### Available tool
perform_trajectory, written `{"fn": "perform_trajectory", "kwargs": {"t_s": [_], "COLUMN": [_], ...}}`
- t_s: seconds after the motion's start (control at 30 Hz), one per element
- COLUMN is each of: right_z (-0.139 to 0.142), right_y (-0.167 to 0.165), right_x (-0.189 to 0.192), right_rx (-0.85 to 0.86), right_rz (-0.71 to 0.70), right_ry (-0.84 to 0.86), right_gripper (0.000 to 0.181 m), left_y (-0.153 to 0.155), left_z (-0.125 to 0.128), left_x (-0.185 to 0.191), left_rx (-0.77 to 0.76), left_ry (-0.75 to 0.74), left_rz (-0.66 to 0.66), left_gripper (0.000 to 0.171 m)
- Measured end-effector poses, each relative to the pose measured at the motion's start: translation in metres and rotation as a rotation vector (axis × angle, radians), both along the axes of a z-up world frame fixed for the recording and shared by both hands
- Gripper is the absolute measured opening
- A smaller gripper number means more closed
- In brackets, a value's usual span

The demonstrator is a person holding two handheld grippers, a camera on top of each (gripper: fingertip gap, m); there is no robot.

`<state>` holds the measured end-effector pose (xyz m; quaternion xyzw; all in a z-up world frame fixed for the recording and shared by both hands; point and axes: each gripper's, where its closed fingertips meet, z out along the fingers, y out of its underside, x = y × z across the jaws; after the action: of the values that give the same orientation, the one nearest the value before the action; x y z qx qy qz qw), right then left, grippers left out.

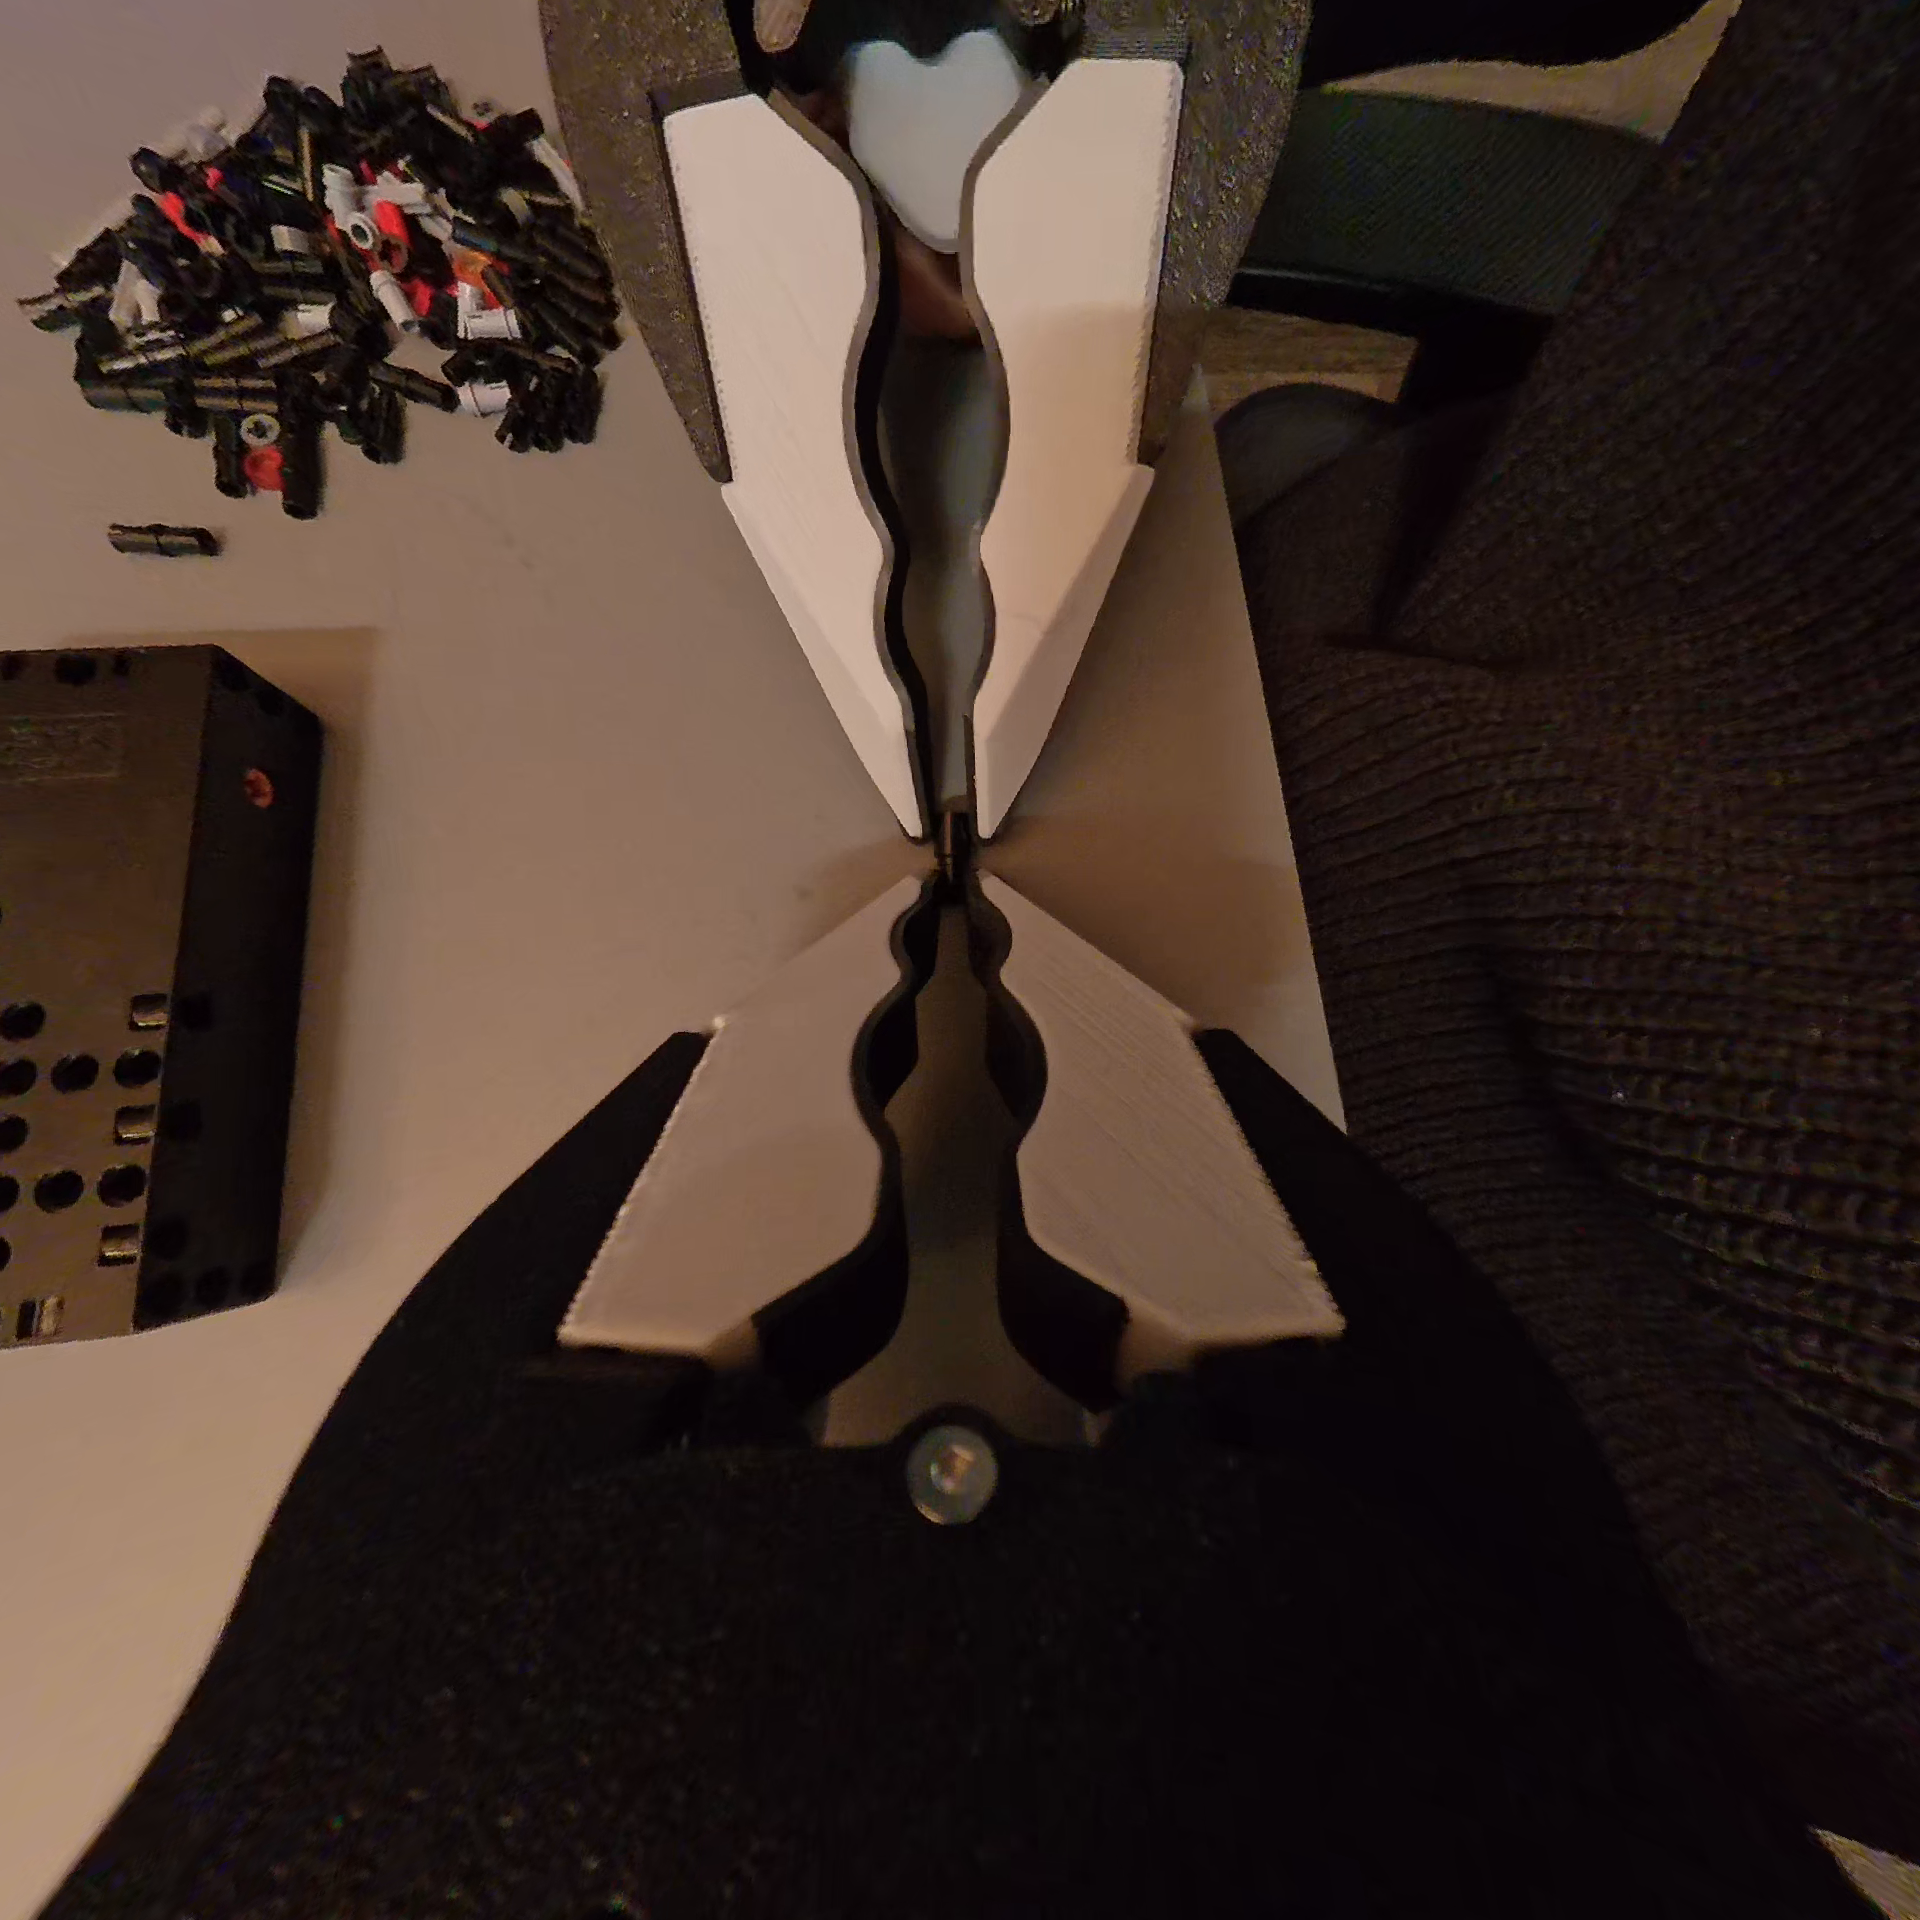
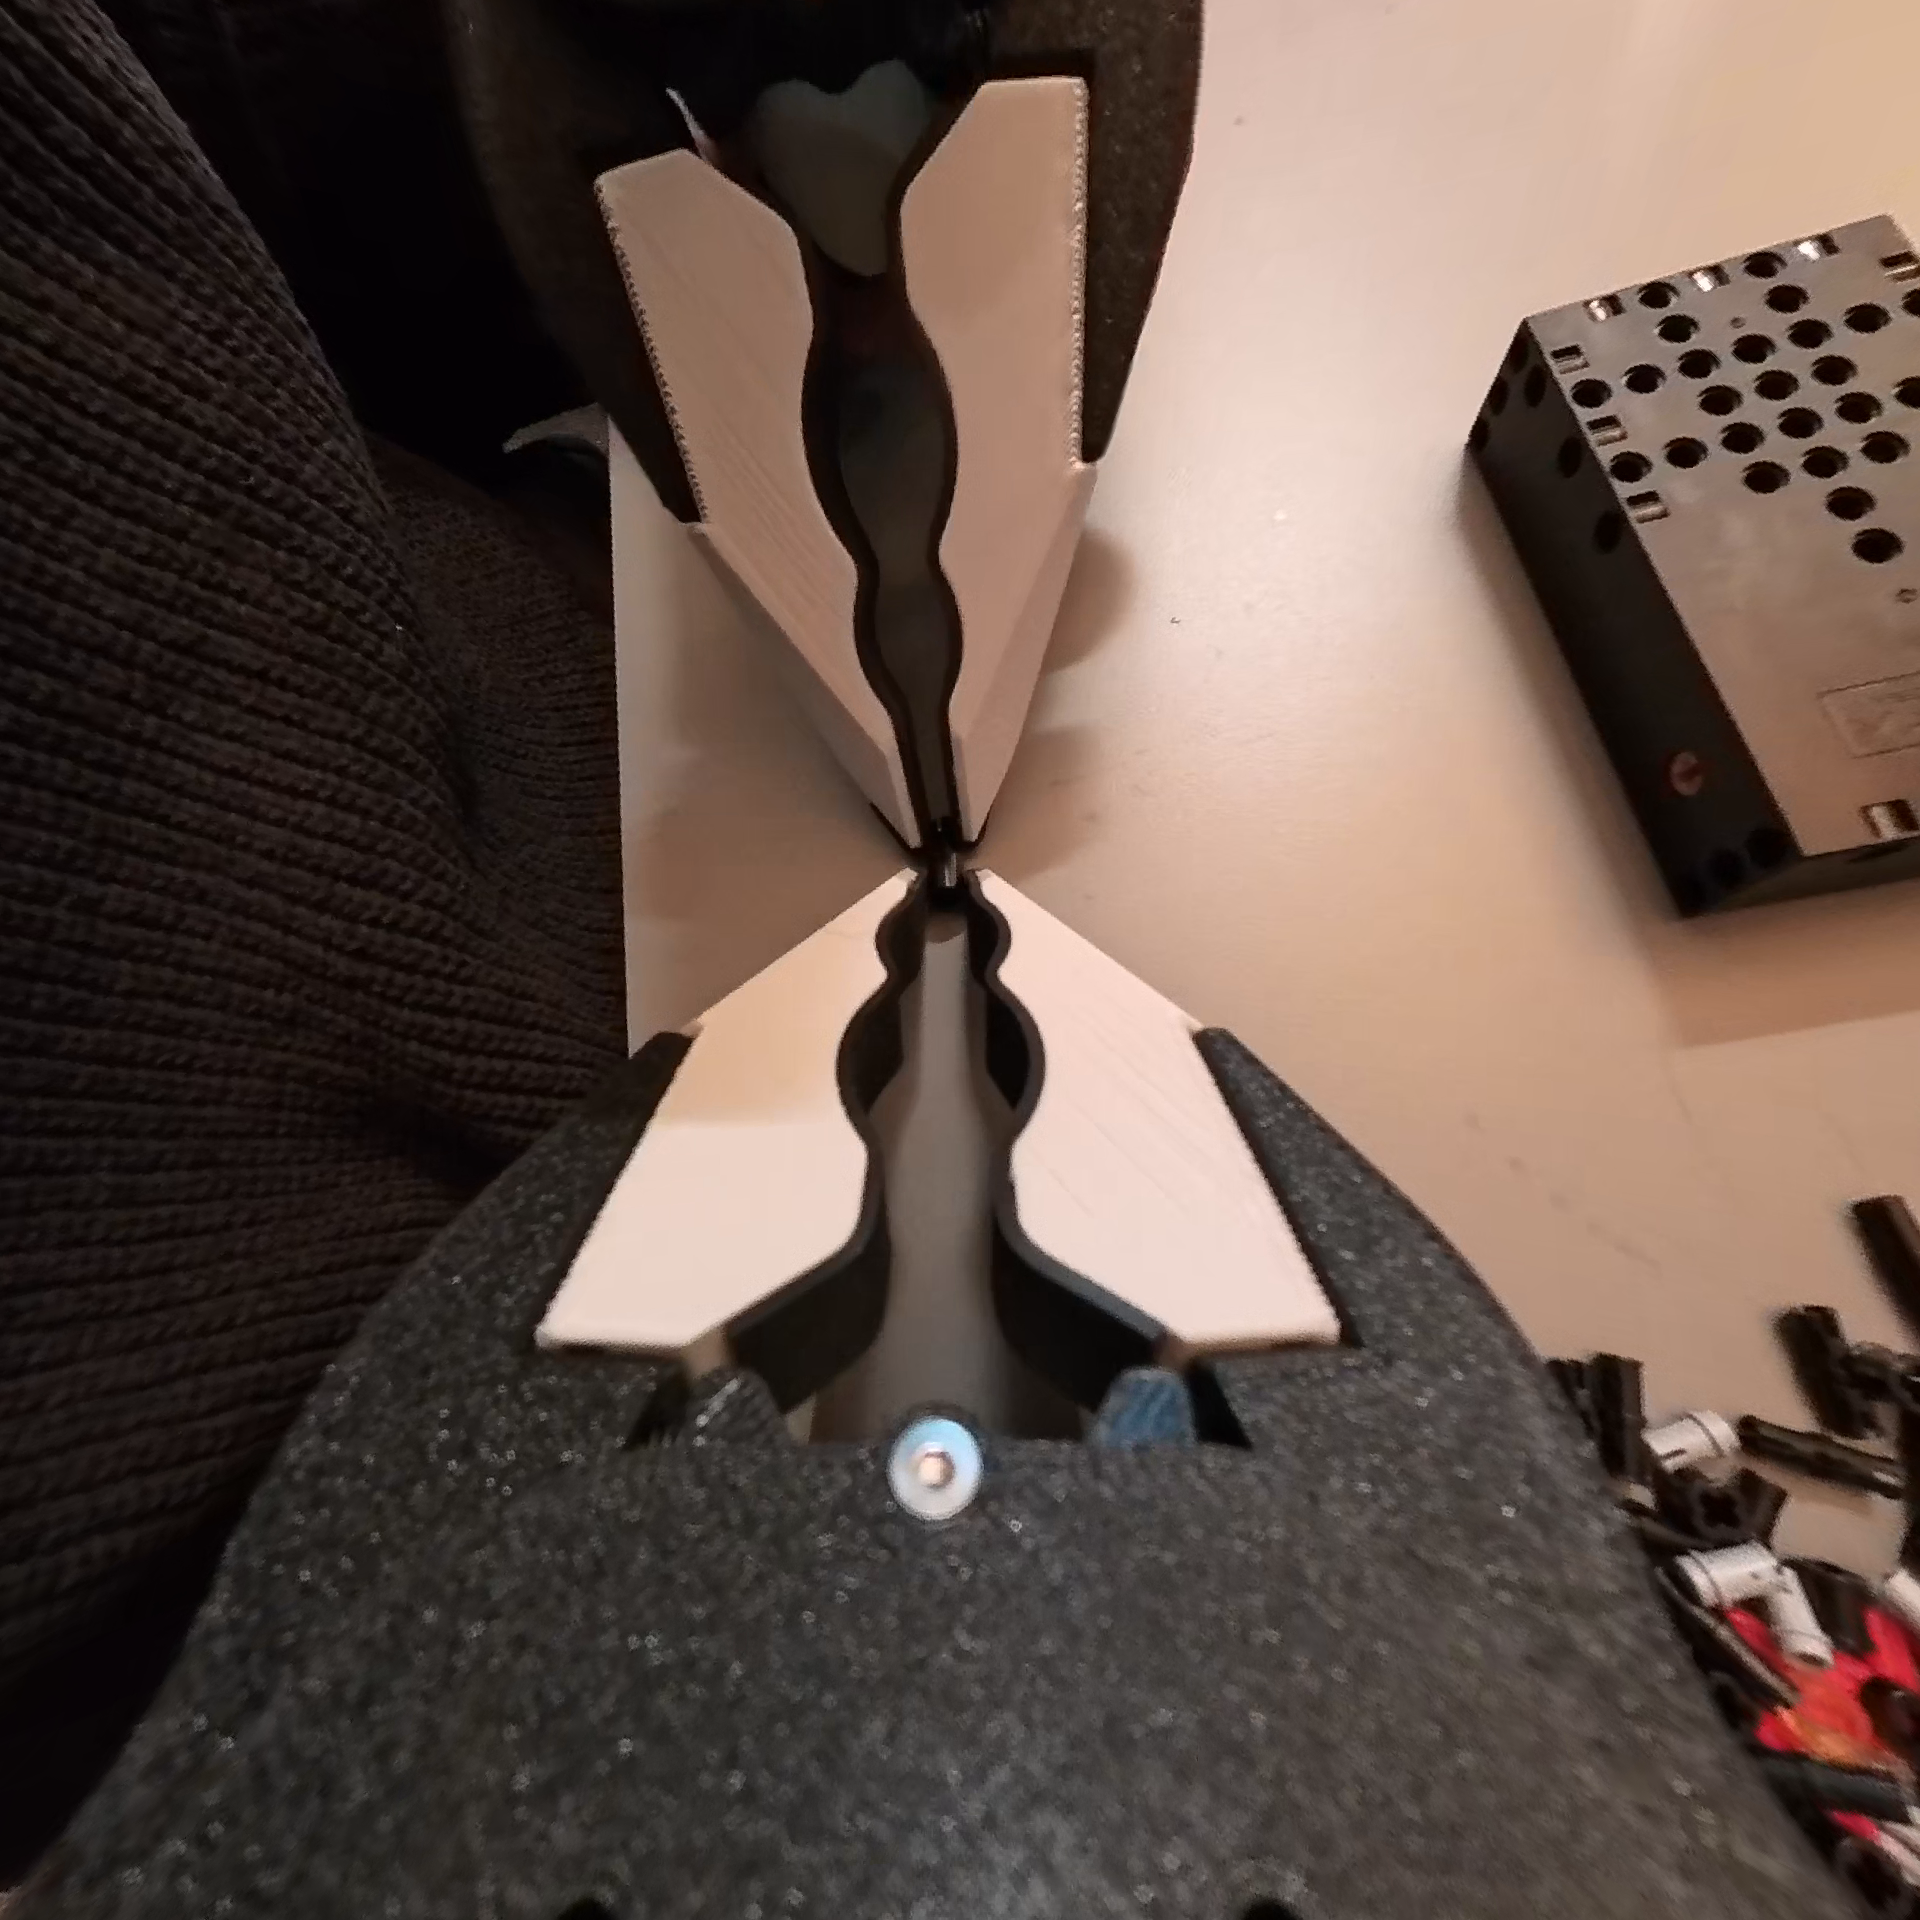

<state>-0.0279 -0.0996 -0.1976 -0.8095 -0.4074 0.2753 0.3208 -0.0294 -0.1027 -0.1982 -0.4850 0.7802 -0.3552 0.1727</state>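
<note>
Pale table surface fills the background of both views, and a dark ribbed knit fabric is seen along its edge, at the right of the left wrist view and at the left of the right wrist view.

A black perforated box is shown lying on the table; in the right wrist view its hole-covered top is seen whole, whereas in the left wrist view it is cut off by the frame edge. A heap of small black, grey and red connector pieces is seen complete only in the left wrist view, with one lone black piece lying just apart from it; in the right wrist view only a blurred corner of the heap appears.

The left gripper and the right gripper are met tip to tip, each with fingers closed together on a tiny black pin held between them above the table near its edge.
</note>
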Motion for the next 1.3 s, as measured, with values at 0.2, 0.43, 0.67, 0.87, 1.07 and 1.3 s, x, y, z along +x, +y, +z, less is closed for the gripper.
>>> {"fn": "perform_trajectory", "kwargs": {"t_s": [0.2,0.43,0.67,0.87,1.07,1.3], "right_z": [-0.001,-0.001,0.019,0.035,0.045,0.045], "right_y": [0.0,0.0,0.003,0.024,0.039,0.046], "right_x": [0.0,0.0,0.003,0.024,0.044,0.054], "right_rx": [-0.01,0.011,-0.059,0.05,0.182,0.236], "right_rz": [-0.002,-0.005,-0.025,-0.2,-0.372,-0.458], "right_ry": [0.003,-0.011,0.179,0.245,0.227,0.175], "right_gripper": [0.007,0.007,0.007,0.007,0.007,0.007], "left_y": [0.0,0.0,0.007,0.022,0.034,0.076], "left_z": [0.0,0.0,0.019,0.053,0.066,0.081], "left_x": [0.0,0.0,0.003,0.007,0.012,0.017], "left_rx": [-0.013,-0.031,-0.115,-0.316,-0.392,-0.344], "left_ry": [0.007,0.015,-0.073,-0.215,-0.28,-0.413], "left_rz": [0.002,0.002,0.048,0.116,0.179,0.397], "left_gripper": [0.003,0.003,0.011,0.015,0.019,0.035]}}
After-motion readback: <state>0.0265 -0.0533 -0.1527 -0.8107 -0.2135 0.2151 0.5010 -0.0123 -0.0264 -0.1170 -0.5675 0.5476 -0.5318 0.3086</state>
